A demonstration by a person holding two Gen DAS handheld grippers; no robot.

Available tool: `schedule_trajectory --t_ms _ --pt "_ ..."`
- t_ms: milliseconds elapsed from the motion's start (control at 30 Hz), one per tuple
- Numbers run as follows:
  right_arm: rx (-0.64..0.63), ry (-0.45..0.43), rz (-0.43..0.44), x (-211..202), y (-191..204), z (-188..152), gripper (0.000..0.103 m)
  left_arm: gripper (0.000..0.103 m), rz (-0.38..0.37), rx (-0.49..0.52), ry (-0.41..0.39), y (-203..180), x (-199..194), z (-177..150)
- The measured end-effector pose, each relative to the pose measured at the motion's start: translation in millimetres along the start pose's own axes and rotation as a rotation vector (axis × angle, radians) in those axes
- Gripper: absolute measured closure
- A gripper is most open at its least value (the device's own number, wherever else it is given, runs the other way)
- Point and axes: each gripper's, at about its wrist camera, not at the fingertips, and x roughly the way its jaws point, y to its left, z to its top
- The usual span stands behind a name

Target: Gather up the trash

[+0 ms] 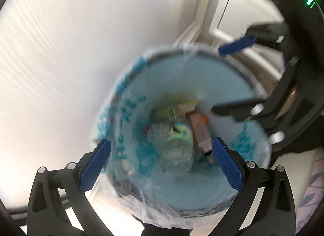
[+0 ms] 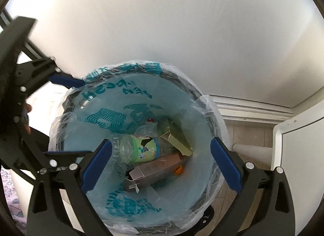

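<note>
- Looking down from the left wrist, the left gripper [image 1: 161, 164] hangs with jaws spread wide and empty over a lined bin [image 1: 204, 67]; a plastic bottle [image 1: 178, 144] and a brown carton [image 1: 200, 132] lie at its bottom, blurred.
- Seen from the right wrist, the right gripper [image 2: 161, 165] gapes equally wide, holding nothing, above the same bin [image 2: 204, 102], where the bottle [image 2: 139, 147], the carton [image 2: 156, 168] and a green box [image 2: 178, 140] rest inside the bag.
</note>
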Motion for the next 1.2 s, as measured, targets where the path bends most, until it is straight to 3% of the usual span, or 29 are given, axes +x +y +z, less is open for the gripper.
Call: schedule_trajectory --t_ms 200,433,500,667,1200 --pt "0.040 -0.023 -0.049 -7 -11 3 0.008 0.006 0.015 -0.001 -0.107 -13 -27 7" --pt "0.062 -0.033 -0.080 -10 -19 5 0.008 0.006 0.074 -0.139 -0.096 -11 -25 10" --pt "0.068 -0.036 -0.081 -11 -21 5 0.008 0.006 0.135 -0.180 -0.068 -9 -21 9" --pt "0.070 -0.034 -0.078 -11 -22 7 0.008 0.006 0.208 -0.229 -0.041 -1 -18 8" --pt "0.051 0.000 -0.076 0 -13 4 0.008 0.006 0.142 -0.295 -0.019 17 -5 5"
